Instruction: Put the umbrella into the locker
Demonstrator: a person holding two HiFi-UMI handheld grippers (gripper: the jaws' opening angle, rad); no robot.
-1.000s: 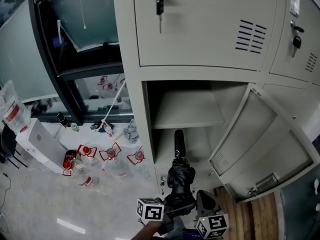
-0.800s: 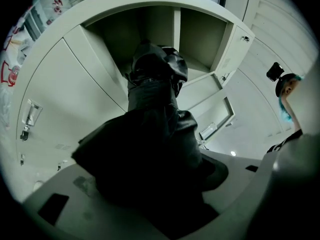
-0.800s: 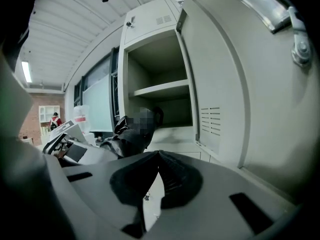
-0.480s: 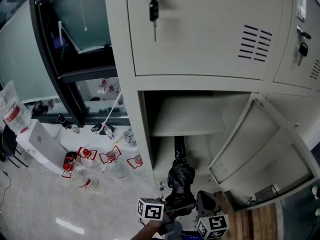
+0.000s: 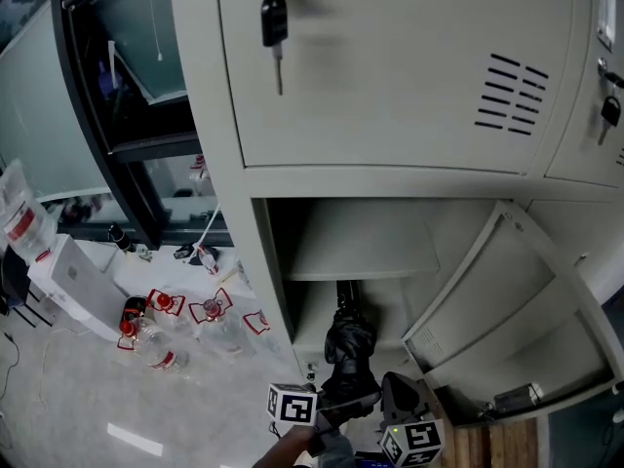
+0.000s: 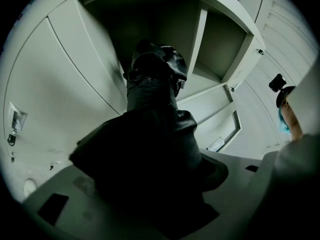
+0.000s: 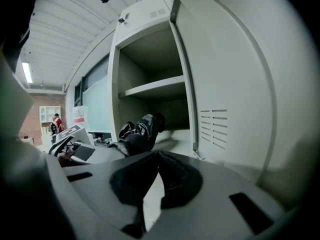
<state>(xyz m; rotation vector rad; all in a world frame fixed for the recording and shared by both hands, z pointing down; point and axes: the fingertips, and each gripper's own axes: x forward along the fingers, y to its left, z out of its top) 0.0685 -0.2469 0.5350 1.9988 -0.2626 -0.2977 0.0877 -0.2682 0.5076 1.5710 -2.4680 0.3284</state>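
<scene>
One umbrella [image 5: 349, 344] farther into locker [image 5: 268, 261], clamped by left gripper [image 5: 341, 409]; right gripper [image 7: 158, 154] closed, empty.

print read: none by us | bottles [image 5: 210, 312] on the floor: red-edged labels, too small for us to read | clear bag [image 5: 19, 220] at left: red label, blurred | marker cubes [image 5: 293, 405]: we see black-and-white square patterns only, no letters | key [image 5: 274, 19] in upper door: black head, nothing legible
</scene>
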